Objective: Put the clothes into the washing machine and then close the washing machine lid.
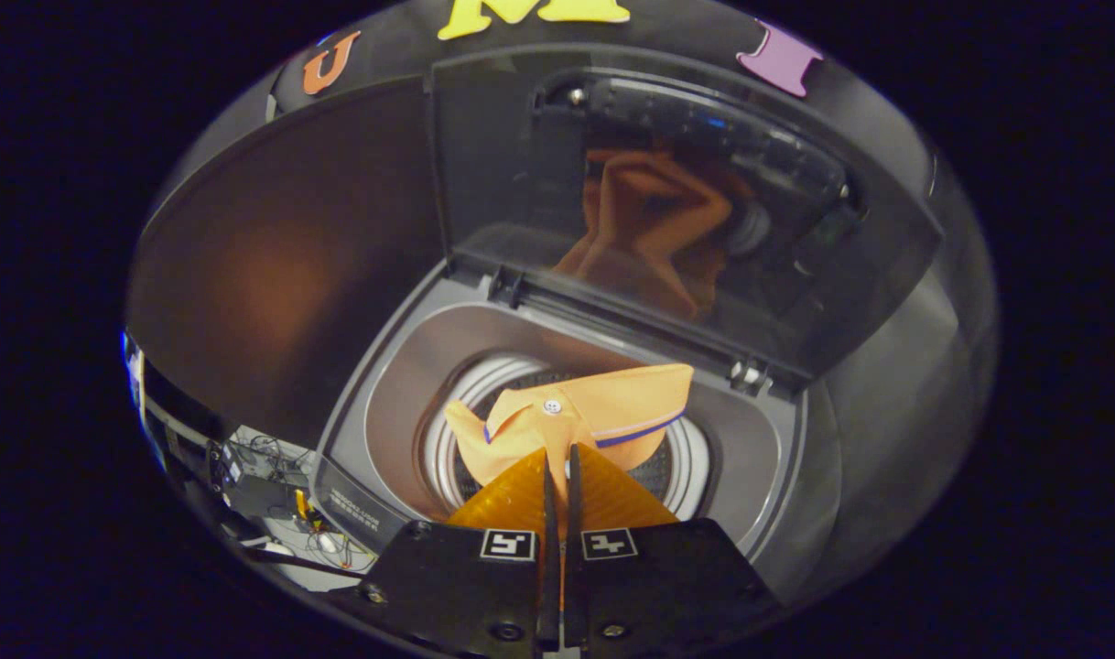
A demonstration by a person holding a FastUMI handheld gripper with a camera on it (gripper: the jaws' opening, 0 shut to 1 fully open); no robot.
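My gripper (pixel 561 455) is shut on an orange garment (pixel 603 416) with a white button and a blue stripe. The cloth is pinched between both fingers and bunches up just ahead of the tips. It hangs over the round drum opening (pixel 448 448) of a grey top-loading washing machine (pixel 393 403). Beyond the drum the machine's dark glass lid (pixel 512 165) stands raised, hinged along the back edge. The glass mirrors the orange cloth and the gripper.
A dark panel of the booth rises left of the machine (pixel 274 256). Down beside the machine's front left corner lie cables and small equipment on a pale floor (pixel 283 522). The lid's hinge brackets (pixel 748 373) sit just behind the drum.
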